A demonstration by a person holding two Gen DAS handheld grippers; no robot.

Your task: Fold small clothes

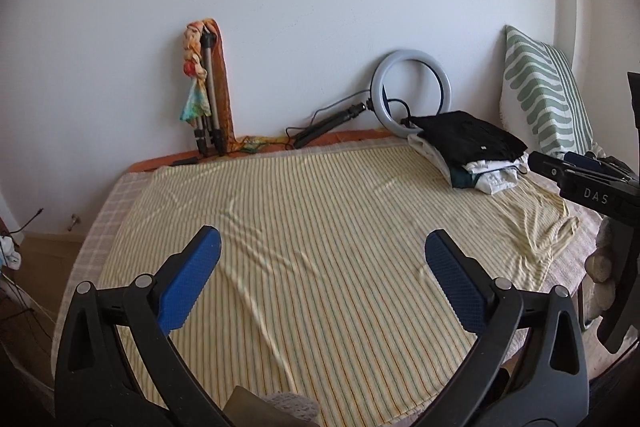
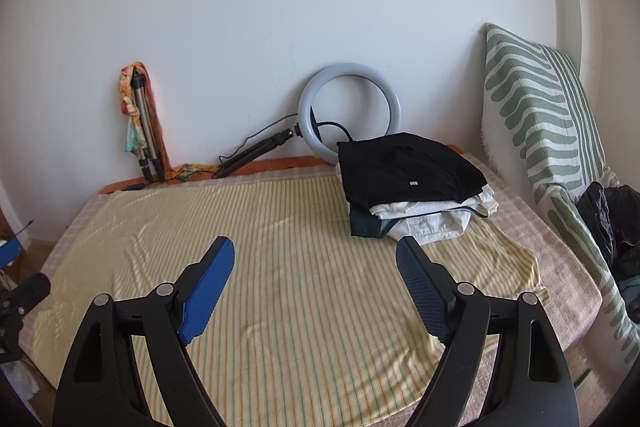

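A yellow striped garment (image 1: 304, 251) is seen spread almost flat over a bed (image 2: 568, 279), its fabric marked by shallow wrinkles and its right-hand edge bunched into folds near the bed's side. The left claw (image 1: 322, 239) is held above the near part of this garment with its blue-padded fingers (image 1: 192, 279) set wide apart and nothing caught between them. The right claw (image 2: 316, 247) is likewise held over the garment, jaws spread, with no cloth gripped; in the left wrist view part of its black body can be made out at the right edge. A stack of folded clothes (image 2: 412, 183) is found at the far right corner of the bed, resting on the far edge of the striped garment, with a black piece on top, white pieces beneath it and a dark green one at the bottom. A ring light (image 2: 349, 109) is leaned against the wall just behind the stack, its short stand and cable lying along the bed's far edge. Further left, a folded tripod (image 1: 210, 95) wrapped in a colourful cloth is propped upright against the wall. A green-and-white patterned pillow (image 2: 532, 115) is stood against the wall at the right, and dark clothing (image 2: 612, 223) is piled beside it.
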